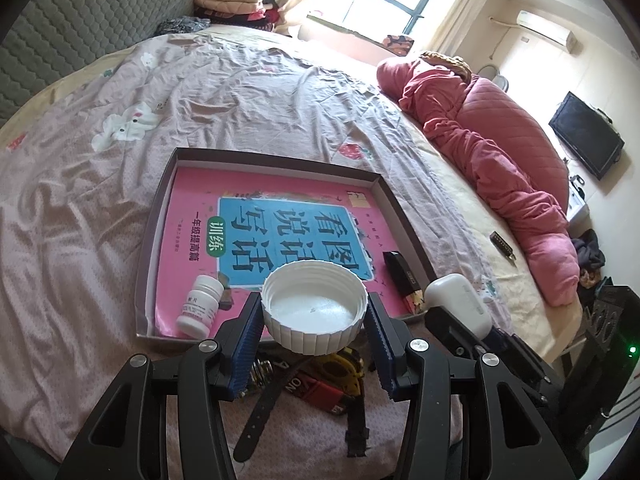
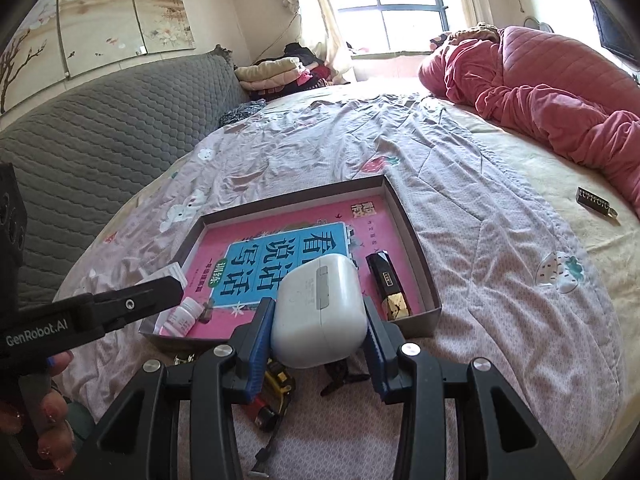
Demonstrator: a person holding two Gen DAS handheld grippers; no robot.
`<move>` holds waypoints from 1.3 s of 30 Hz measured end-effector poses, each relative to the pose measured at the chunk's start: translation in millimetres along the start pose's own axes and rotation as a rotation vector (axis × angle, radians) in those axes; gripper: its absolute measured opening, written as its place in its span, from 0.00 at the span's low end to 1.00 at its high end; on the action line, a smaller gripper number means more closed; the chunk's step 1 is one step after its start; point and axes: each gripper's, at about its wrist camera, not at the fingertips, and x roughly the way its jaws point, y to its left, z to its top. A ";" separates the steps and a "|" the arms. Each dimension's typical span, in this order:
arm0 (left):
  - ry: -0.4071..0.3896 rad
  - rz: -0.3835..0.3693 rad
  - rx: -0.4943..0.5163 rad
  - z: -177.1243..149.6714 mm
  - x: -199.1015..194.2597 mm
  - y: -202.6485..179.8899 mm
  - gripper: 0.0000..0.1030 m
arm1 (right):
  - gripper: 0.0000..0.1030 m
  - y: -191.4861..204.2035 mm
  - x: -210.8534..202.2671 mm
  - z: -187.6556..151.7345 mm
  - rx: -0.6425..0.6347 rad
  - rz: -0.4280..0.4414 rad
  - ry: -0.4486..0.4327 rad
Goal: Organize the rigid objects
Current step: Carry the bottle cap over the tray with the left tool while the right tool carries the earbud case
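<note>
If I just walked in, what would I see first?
Probably the two tongs, each holding something over the near edge of the bed: the left tongs grip a big white lid, the right tongs a white earbud case. Just beyond lies a shallow box with a bright pink book inside.

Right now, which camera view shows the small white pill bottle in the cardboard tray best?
The left wrist view: the small white pill bottle lies unobstructed in the cardboard tray, its label visible. In the right wrist view the bottle appears smaller, partly hidden behind the left gripper's black finger.
</note>
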 end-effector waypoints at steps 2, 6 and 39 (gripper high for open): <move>0.013 0.006 0.000 0.8 5.9 1.4 0.50 | 0.40 -0.5 2.1 0.7 0.001 0.000 0.003; 0.029 0.016 -0.002 1.6 15.6 3.0 0.50 | 0.40 0.1 6.5 2.7 -0.003 0.002 0.009; 0.153 0.052 0.054 -4.0 83.3 -5.2 0.50 | 0.40 -2.3 47.7 26.3 -0.019 -0.020 0.076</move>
